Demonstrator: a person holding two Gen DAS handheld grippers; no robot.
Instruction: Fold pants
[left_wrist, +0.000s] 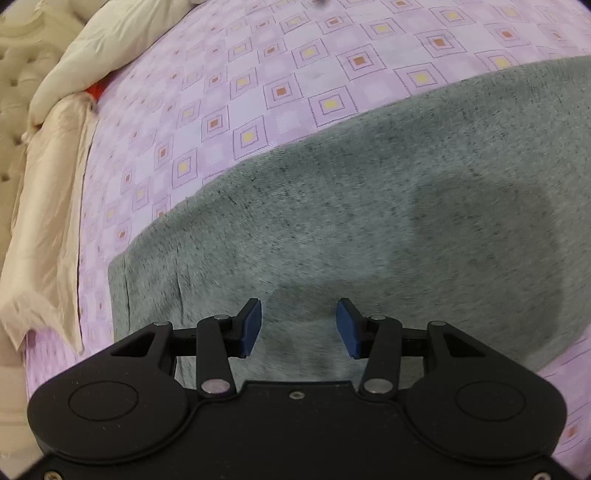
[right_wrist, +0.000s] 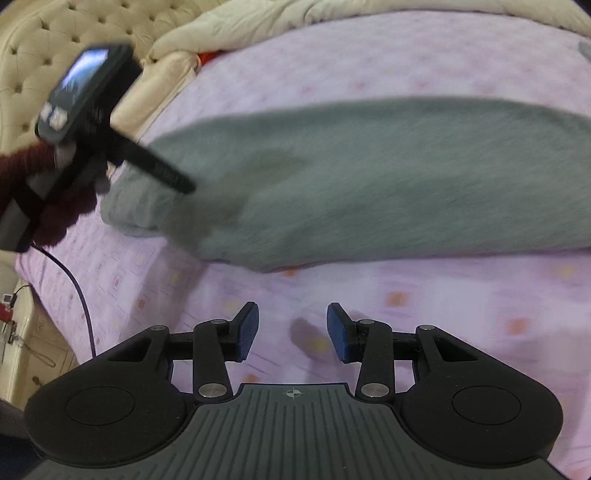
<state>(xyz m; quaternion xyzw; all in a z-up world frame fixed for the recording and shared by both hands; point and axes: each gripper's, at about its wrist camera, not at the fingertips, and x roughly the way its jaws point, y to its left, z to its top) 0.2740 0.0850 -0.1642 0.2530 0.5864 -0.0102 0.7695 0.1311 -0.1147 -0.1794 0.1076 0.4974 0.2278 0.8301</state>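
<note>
The grey pants (left_wrist: 369, 206) lie flat on the pink patterned bedspread (left_wrist: 258, 74), their left end near the bed's left side. My left gripper (left_wrist: 299, 328) is open and empty, low over the near part of the pants. In the right wrist view the pants (right_wrist: 369, 177) stretch across the bed as a long grey band. My right gripper (right_wrist: 292, 332) is open and empty over bare bedspread (right_wrist: 406, 306), in front of the pants' near edge. The left gripper (right_wrist: 184, 186) shows there at the left, reaching over the pants' left end; its jaws are blurred.
A cream duvet (left_wrist: 110, 40) and a cream tufted headboard (right_wrist: 55, 37) lie along the far left side of the bed. A small red item (left_wrist: 96, 89) peeks from under the duvet. A cable (right_wrist: 81, 295) hangs off the bed's left edge.
</note>
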